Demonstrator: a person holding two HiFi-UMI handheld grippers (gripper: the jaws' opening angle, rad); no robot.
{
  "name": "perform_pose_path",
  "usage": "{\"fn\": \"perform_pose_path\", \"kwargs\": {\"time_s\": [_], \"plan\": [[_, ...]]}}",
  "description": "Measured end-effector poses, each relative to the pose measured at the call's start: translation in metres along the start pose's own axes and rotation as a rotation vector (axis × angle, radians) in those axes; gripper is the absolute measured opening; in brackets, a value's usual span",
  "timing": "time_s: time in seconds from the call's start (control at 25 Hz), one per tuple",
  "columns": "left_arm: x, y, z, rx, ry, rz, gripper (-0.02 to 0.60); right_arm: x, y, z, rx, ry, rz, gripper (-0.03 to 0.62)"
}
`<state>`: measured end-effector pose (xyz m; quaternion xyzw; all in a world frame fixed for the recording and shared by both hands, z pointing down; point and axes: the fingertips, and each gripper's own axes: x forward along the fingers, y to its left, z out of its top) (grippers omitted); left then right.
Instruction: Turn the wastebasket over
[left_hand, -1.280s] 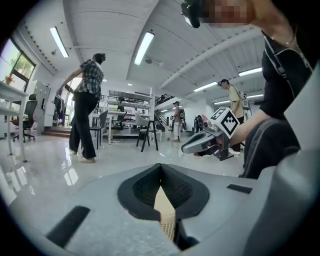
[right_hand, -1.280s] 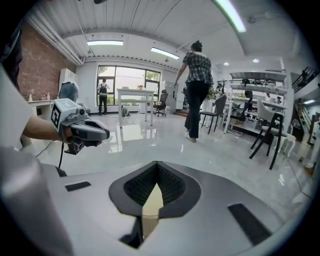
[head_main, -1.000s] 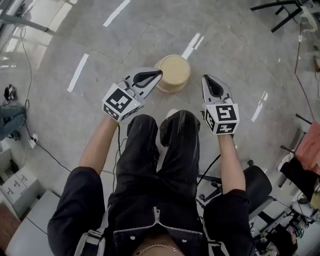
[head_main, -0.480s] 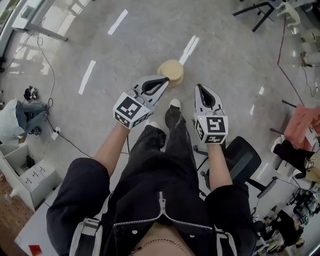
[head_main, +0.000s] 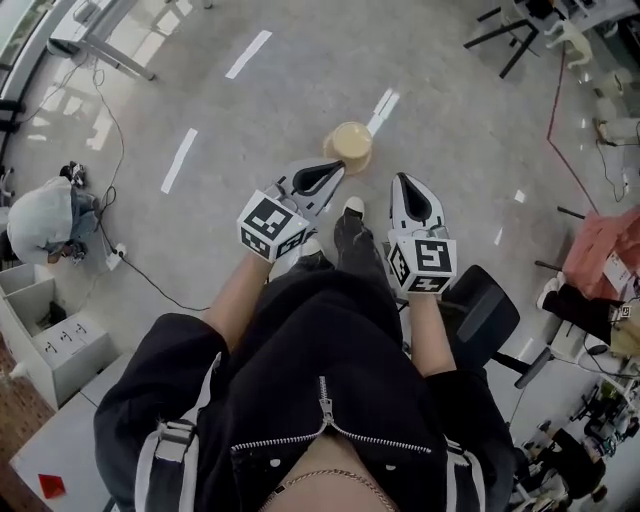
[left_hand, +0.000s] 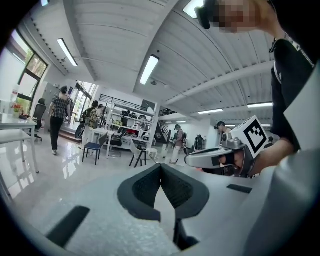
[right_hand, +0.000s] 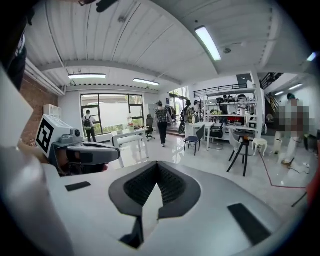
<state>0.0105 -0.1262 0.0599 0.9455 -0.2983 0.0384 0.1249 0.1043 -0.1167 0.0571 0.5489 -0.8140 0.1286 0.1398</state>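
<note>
Left tongs (head_main: 338, 168) and right tongs (head_main: 401, 181) are both fully closed and empty, held side by side above the person's legs (head_main: 355, 262), well clear of the floor (head_main: 200, 90). The wastebasket (head_main: 348, 146) stands alone on the floor at 12 o'clock of them, just beyond the shoes (head_main: 352, 207), a flat cream face upward. Judgement: that face looks like its base, so the turnover appears done, which would explain 2 idle tongs.

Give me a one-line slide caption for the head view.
Person holds left gripper and right gripper, jaws shut and empty; beige wastebasket on the floor ahead.
</note>
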Motion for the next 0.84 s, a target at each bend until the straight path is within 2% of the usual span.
{"fn": "perform_pose_path", "kwargs": {"time_s": [0.12,0.4,0.84], "plan": [[-0.013,-0.003,0.001,0.022,-0.008,0.023,0.005,-0.005,0.018,0.002,-0.035,-0.004,0.028,0.01],[-0.044,0.0,0.0,0.011,-0.028,0.085,0.005,-0.006,0.047,0.006,-0.037,-0.017,0.063,0.009],[-0.06,-0.012,-0.006,0.016,-0.03,0.096,0.005,-0.02,0.051,0.006,-0.033,-0.025,0.056,0.009]]}}
